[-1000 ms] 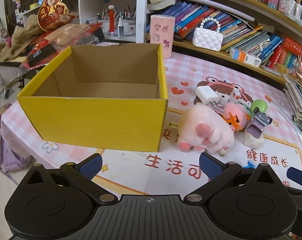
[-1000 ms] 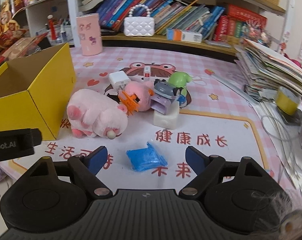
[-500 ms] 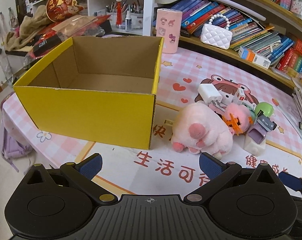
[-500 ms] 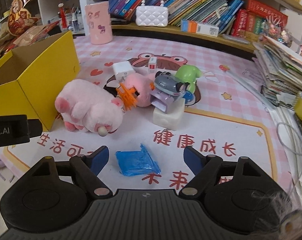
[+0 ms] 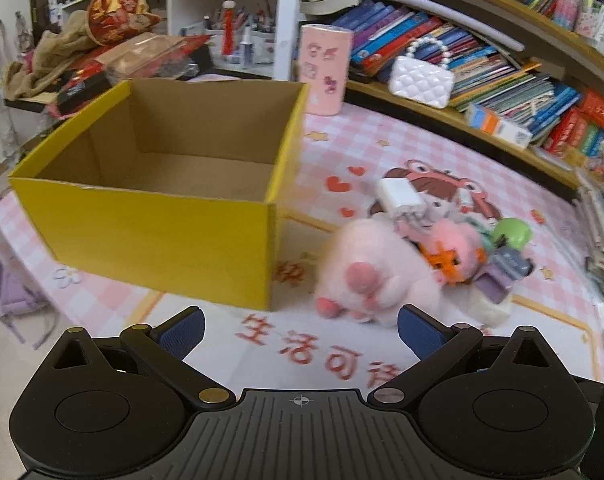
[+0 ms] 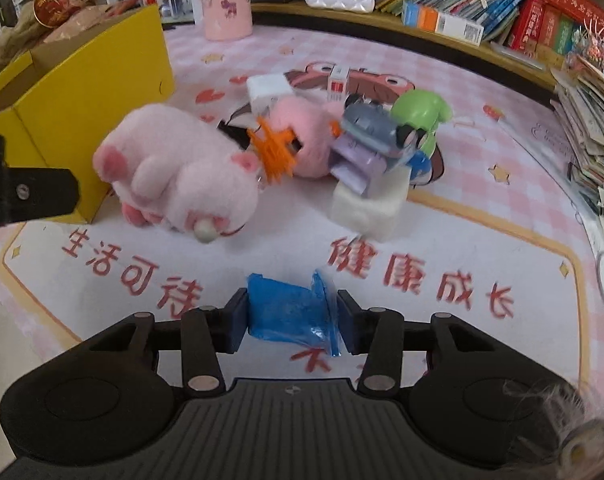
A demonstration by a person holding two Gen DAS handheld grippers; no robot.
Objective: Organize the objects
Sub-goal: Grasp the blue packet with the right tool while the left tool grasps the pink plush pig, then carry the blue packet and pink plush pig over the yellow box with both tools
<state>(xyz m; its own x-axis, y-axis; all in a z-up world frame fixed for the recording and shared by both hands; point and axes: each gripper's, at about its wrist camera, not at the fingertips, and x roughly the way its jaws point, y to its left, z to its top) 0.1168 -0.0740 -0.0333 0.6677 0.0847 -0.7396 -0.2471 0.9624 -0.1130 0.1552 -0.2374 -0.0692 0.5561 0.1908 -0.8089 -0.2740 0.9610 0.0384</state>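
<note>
A blue plastic packet (image 6: 285, 308) lies on the pink cartoon mat (image 6: 462, 240), and my right gripper (image 6: 291, 316) is closing its jaws on it, both pads touching its sides. Beyond it lie a pink pig plush (image 6: 181, 172), a fluffy pink toy with orange spikes (image 6: 302, 140), a grey and purple toy camera (image 6: 366, 140), a green toy (image 6: 418, 112), a white block (image 6: 366, 208) and a white charger (image 6: 267, 88). My left gripper (image 5: 299, 330) hovers open over the mat, nothing between its fingers, just in front of the open yellow cardboard box (image 5: 161, 236), whose inside looks bare.
A pink cup (image 5: 324, 72) and a white quilted purse (image 5: 420, 80) stand at the back by a curved shelf of books (image 5: 522, 92). A stack of papers (image 6: 594, 120) lines the mat's right edge. Clutter and a purple bag (image 5: 9, 292) lie left of the box.
My right gripper has dropped down and forward over the blue packet, and its jaws have closed in from wide apart onto the packet's sides. The left gripper has drifted slightly and stays open.
</note>
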